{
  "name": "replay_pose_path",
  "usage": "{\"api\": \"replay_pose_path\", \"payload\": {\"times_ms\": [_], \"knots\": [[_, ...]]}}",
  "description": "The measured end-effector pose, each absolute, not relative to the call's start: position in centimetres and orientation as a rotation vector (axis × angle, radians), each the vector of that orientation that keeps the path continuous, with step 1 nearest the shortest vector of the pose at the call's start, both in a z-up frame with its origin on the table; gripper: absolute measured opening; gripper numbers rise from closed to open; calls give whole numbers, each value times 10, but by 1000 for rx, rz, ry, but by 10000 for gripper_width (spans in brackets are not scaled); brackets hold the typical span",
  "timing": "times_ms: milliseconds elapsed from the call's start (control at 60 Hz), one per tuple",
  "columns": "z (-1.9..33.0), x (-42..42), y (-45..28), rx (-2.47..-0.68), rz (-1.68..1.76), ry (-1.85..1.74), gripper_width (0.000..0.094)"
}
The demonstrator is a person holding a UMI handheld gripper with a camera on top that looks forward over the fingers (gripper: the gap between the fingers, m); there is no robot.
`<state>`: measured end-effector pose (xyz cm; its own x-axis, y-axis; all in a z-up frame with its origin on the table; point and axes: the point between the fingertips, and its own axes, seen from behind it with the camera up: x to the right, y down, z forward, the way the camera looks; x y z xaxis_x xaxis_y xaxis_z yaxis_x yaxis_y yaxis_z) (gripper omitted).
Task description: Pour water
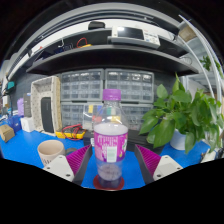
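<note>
Clamped between my gripper's (109,158) pads, the water bottle (110,140) is hanging over the blue table (25,150), seemingly lifted. I'm carrying it; next I'm swinging left toward the paper cup (50,152) and tilting.

I saw a clear plastic bottle (110,140) with a pale purple cap and a pink label standing upright on the blue counter (25,150), between the tool's (110,158) fingers. A paper cup (50,151) sat upright just left of them.
</note>
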<state>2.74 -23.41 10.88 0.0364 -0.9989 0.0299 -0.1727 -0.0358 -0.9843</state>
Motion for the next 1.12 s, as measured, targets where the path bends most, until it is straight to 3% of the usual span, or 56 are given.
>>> {"api": "replay_pose_path", "payload": {"times_ms": [550, 1117], "knots": [[89, -117, -145, -1438, -1019, 1358, 863], [133, -139, -110, -1420, -1036, 1305, 864]]}}
